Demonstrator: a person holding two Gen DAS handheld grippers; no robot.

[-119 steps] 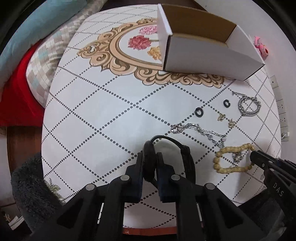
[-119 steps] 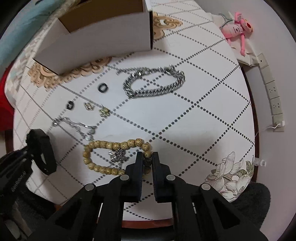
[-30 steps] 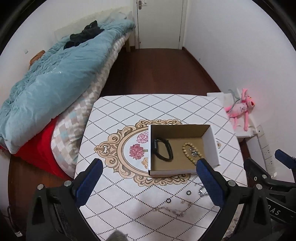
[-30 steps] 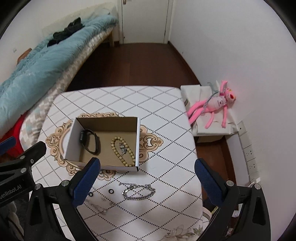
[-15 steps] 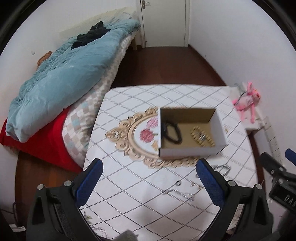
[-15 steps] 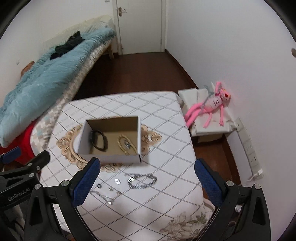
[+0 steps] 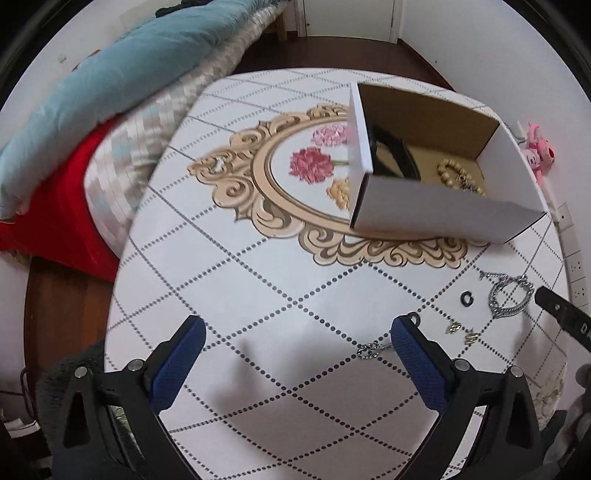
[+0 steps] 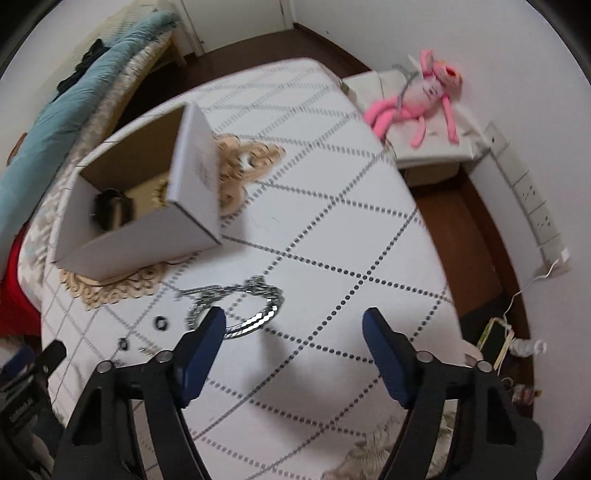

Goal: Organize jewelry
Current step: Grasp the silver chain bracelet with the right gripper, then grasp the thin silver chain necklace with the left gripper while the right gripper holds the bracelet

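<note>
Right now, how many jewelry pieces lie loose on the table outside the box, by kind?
Silver chains: 2 (thick chain, thin chain)
Black rings: 2 (first ring, second ring)
Small gold pieces: 2 (first gold piece, second gold piece)
Total: 6

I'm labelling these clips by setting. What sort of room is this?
Most likely a bedroom at home. A bed with a teal quilt runs along one side of the patterned table, a pink plush toy lies by the wall, and a door opens off the wood floor.
</note>
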